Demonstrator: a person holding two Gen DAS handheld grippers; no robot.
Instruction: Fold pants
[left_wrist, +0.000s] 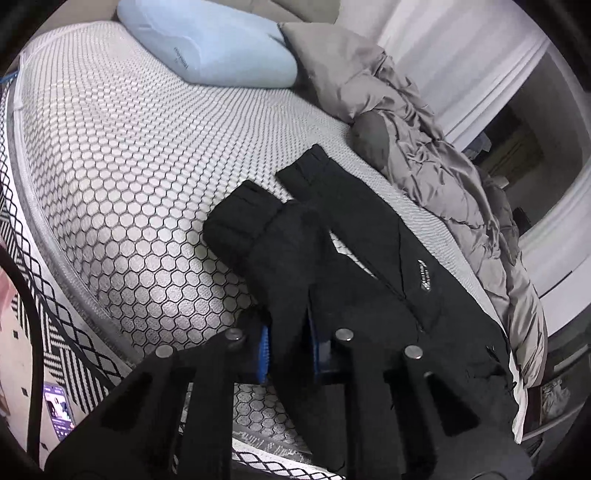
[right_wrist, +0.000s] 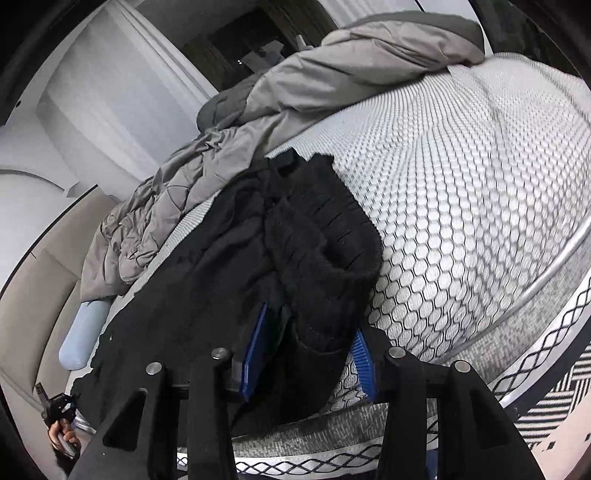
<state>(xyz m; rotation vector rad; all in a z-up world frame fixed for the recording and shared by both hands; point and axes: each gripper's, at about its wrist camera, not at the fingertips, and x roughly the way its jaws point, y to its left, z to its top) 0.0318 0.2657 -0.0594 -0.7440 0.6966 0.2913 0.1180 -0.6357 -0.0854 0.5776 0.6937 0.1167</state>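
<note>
- Mattress (left_wrist: 122, 177) w/ honeycomb-pattern cover; light blue pillow (left_wrist: 207, 44) at far end, grey duvet (left_wrist: 424, 147) bunched along far side. Patterned b/w rug (left_wrist: 62, 343) on floor, phone (left_wrist: 59, 410) lying on it.
- Black pants (left_wrist: 369, 251) lie on mattress beside duvet, legs doubled over.
- Left gripper (left_wrist: 288, 350): jaws nearly shut, pinching pants fabric; angled down.
- Right gripper (right_wrist: 308, 354): jaws part open, thick pants fold between the blue pads (right_wrist: 255, 343); grip – can't tell. Tilted down.

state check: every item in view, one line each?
pants: black, lying on mattress, unfolded
left gripper: shut on pants
right gripper: shut on pants
mattress: bare
pillow: lying on mattress
duvet: crumpled along far edge
phone: screen lit
</note>
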